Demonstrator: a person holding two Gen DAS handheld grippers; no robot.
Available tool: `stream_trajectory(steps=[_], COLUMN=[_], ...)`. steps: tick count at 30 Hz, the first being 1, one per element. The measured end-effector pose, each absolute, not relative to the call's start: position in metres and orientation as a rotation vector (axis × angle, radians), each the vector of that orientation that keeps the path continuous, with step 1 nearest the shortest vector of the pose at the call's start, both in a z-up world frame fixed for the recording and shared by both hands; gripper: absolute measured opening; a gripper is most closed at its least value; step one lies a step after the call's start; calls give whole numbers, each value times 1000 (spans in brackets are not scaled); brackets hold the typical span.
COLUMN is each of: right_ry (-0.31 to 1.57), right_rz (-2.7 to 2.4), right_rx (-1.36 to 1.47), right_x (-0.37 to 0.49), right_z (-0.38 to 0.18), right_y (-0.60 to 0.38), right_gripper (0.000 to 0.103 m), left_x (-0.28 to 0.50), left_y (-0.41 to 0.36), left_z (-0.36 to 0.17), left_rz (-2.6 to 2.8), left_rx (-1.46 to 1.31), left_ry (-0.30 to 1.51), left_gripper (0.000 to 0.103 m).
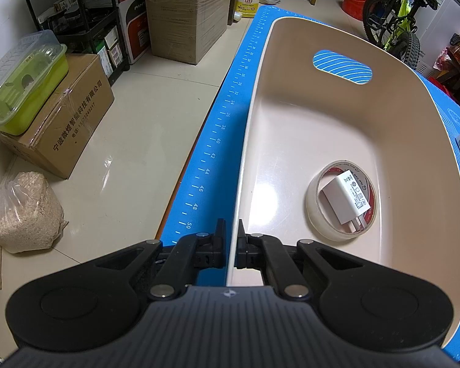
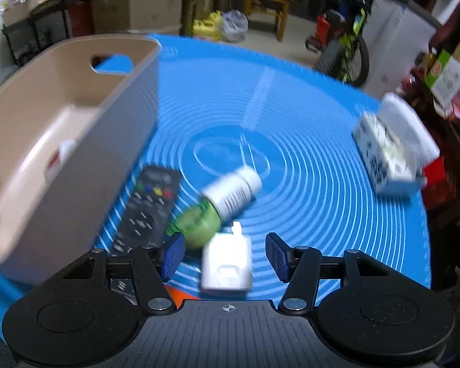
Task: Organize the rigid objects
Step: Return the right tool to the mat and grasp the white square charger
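A: What is the left wrist view showing?
B: The left gripper (image 1: 231,239) is clenching its fingers on the near rim of the beige basket (image 1: 398,141); a tape roll (image 1: 314,211) is lying inside, ringing a white charger (image 1: 346,199).
A: And the right view?
B: The right gripper (image 2: 224,254) is hanging released over a white adapter (image 2: 227,263) on the blue mat (image 2: 322,184), with a remote (image 2: 147,208), a green-capped bottle (image 2: 227,196) and a tissue pack (image 2: 383,156) lying there, all blurred
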State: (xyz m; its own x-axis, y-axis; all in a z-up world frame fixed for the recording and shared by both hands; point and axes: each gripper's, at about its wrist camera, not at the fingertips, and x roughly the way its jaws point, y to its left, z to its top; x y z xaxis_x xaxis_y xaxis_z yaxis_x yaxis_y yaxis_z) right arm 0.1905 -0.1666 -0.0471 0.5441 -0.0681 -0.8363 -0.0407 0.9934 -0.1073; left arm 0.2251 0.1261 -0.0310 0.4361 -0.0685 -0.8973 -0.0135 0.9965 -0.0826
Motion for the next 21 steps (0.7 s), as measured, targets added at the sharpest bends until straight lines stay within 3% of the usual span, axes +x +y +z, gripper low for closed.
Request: stream_trajectory(steps=[10,12,14,21], right_ry=[1046,1036,1038,1035], right_rz=[-24,-21,6,-44], right_rx=[-90,-93,-69,-74], right_x=[201,203,203,197], right_z=[-91,-92,-93,-89], right_y=[-179,-179,-179,-180], right_gripper=[67,63,49,49], left_x=[225,225,225,225], left_y=[125,125,125,126], left_z=[-31,-31,-31,-31], left_rz=[-32,-32,-32,-34], left_rx=[-76,-76,-75,-80], left_ry=[1119,1119,1119,1120], left_gripper=[6,6,6,6])
